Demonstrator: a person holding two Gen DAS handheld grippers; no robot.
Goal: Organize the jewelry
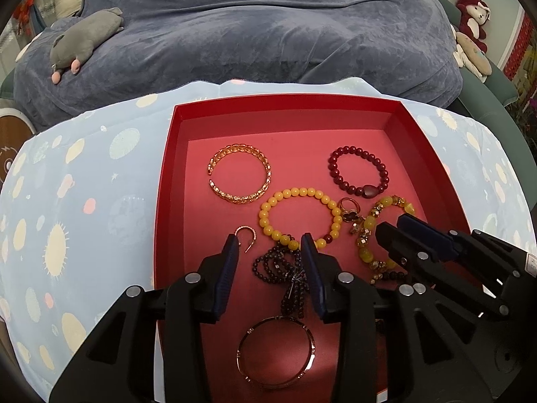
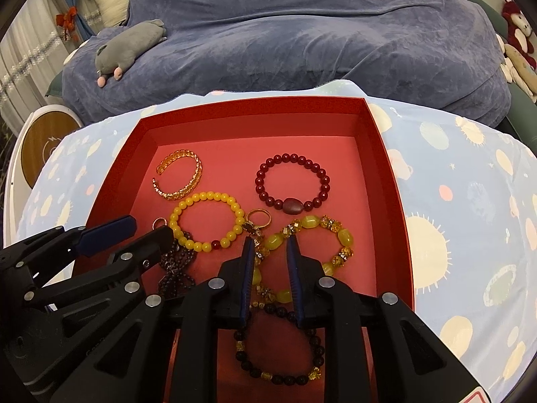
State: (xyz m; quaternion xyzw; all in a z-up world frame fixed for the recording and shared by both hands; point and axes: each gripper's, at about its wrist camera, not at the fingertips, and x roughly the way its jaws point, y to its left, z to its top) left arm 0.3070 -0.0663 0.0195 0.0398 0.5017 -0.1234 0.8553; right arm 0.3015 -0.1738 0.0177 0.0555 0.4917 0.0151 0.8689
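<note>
1. A red tray (image 1: 174, 174) was seen lying on a pale blue patterned cloth (image 1: 84, 181), with its upright walls enclosing all the jewelry.
2. The far half of the tray floor was left mostly bare; only a gold cuff bracelet (image 1: 240, 174) and a dark red bead bracelet (image 1: 358, 172) were placed there, well apart from each other and clear of the walls.
3. The near half was crowded: a yellow bead bracelet (image 1: 302, 216), a ring (image 1: 349, 209), a chunky yellow-and-gold bracelet (image 2: 308, 252), a tangled dark bead strand (image 1: 285, 268), a small hoop earring (image 1: 246, 235), a thin metal bangle (image 1: 275, 352) and a black bead bracelet (image 2: 278, 346) were gathered close together.
4. The left gripper (image 1: 270, 245) was held above the dark strand, its jaws partly parted with nothing pinched between them.
5. The right gripper (image 2: 270, 245) was held over the chunky bracelet, its jaws narrowly parted; no grip could be made out.
6. A blue blanket (image 1: 268, 27) was spread beyond the cloth's far edge.
</note>
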